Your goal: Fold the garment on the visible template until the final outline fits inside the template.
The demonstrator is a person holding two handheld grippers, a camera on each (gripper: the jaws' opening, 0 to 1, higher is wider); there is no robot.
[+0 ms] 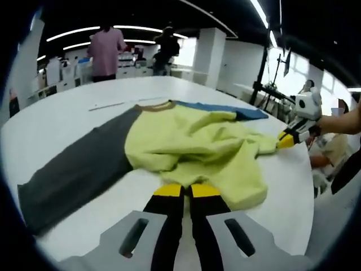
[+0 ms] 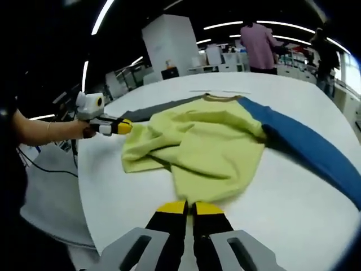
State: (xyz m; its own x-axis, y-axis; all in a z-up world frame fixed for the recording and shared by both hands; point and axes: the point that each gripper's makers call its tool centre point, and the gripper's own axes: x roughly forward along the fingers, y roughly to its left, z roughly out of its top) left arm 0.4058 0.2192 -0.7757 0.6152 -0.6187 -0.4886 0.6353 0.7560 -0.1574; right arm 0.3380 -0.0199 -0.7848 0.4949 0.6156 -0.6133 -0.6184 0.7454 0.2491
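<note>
Room: a large hall with strip lights; two people stand at far benches, and the white table holds the work.
Left gripper view, garment: the garment, a yellow-green shirt with a grey sleeve spread to the left and a blue sleeve at the far right, lies bunched mid-table.
Left gripper view, tools: the left gripper has its yellow-tipped jaws pressed together at the near hem; whether cloth is caught between them I cannot tell. The right gripper reaches in from the right, its tip against a yellow fold.
Right gripper view: the same shirt, the blue sleeve running right, the grey one far left. The right gripper's jaws meet at the near hem, grip unclear. The left gripper touches the shirt's left edge.
Template: no outline can be made out on the table.
Containers: none seen.
Doing it well: probably flatten the bunched body first, then fold each sleeve across it, keeping edges aligned and everything on the table.
</note>
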